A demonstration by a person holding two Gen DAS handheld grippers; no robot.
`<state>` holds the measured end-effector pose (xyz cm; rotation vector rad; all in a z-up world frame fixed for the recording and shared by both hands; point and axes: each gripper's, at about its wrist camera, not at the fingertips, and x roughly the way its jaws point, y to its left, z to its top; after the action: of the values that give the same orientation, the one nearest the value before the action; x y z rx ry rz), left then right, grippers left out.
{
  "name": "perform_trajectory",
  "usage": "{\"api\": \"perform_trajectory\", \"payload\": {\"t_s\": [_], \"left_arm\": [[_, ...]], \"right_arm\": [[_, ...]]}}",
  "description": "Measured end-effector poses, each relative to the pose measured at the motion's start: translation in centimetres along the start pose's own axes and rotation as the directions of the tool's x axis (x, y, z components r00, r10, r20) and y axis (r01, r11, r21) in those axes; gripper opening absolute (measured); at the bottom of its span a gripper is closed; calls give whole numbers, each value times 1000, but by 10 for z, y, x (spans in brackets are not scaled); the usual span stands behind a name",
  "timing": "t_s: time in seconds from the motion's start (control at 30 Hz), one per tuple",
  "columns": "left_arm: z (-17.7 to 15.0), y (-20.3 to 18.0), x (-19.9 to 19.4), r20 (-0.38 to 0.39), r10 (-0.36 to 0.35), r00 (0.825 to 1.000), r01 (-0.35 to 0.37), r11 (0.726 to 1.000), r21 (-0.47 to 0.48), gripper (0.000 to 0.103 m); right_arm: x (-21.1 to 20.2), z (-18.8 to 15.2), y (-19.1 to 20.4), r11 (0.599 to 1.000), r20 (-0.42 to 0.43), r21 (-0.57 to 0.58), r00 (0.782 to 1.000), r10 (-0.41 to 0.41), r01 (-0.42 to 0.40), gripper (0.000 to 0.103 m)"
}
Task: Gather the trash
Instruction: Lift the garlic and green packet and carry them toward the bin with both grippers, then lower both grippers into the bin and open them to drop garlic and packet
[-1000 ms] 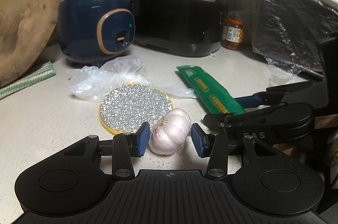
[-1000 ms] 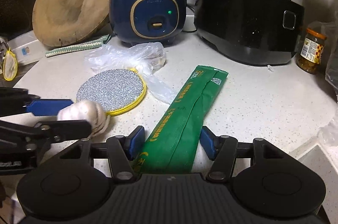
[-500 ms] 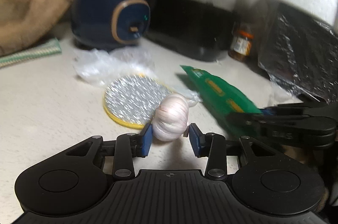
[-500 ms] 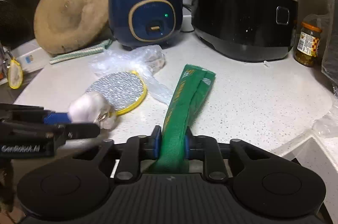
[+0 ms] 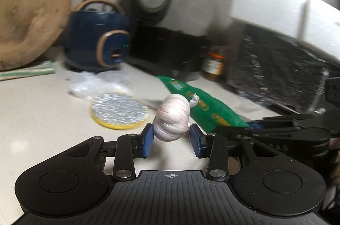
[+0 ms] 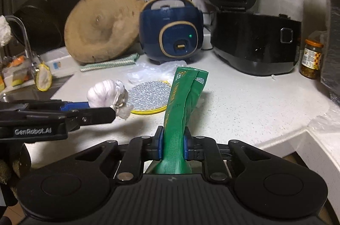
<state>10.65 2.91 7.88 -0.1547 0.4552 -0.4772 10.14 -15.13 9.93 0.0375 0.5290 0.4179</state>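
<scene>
My left hand-held gripper [image 5: 171, 137] is clamped on the garlic bulb [image 5: 172, 118]: white skin with faint purple streaks, papery tip pointing right, bulb lifted clear of the table [image 5: 42, 110]. From the right wrist view the same garlic bulb [image 6: 106, 93] sits at the tip of the left hand-held gripper [image 6: 112, 110], loose dry skin hanging off its right side.

My right hand-held gripper [image 6: 173, 145] is pinched narrow on the green wrapper [image 6: 182, 101]: long flat packet, yellow print, crimped seam, folded lengthwise. Near end is between the blue pads, far end angles up off the table [image 6: 244, 110]. In the left view the green wrapper [image 5: 204, 106] runs behind the garlic towards my right hand-held gripper [image 5: 252, 128].

On the table behind both: round glittery scouring pad [image 6: 148, 95] with yellow rim, clear plastic bag [image 6: 153, 70] just past it. Towards the back edge: blue rice cooker [image 6: 172, 33], black cooker [image 6: 255, 42] with lid up, jar [image 6: 311, 59] near the right edge. Left view is motion-blurred.
</scene>
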Motion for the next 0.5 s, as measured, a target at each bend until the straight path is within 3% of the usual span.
{"api": "perform_trajectory", "payload": {"t_s": [0.17,0.3,0.43,0.5], "left_arm": [[-27,-39,-4,-27,-125,992,126,991,38,43],[-70,-64,11,-105,-236,966,240,970,29,43],[-129,-78,52,-255,-315,914,318,948,-30,43],[-161,-81,84,-367,-323,872,317,945,-78,43]], "right_arm": [[-44,-33,-14,997,57,59,997,-57,54,17],[-67,-75,-30,983,33,104,987,-155,151,17],[-74,-123,-47,959,-62,133,968,-244,250,17],[-71,-149,-60,942,-125,162,953,-276,294,17]]}}
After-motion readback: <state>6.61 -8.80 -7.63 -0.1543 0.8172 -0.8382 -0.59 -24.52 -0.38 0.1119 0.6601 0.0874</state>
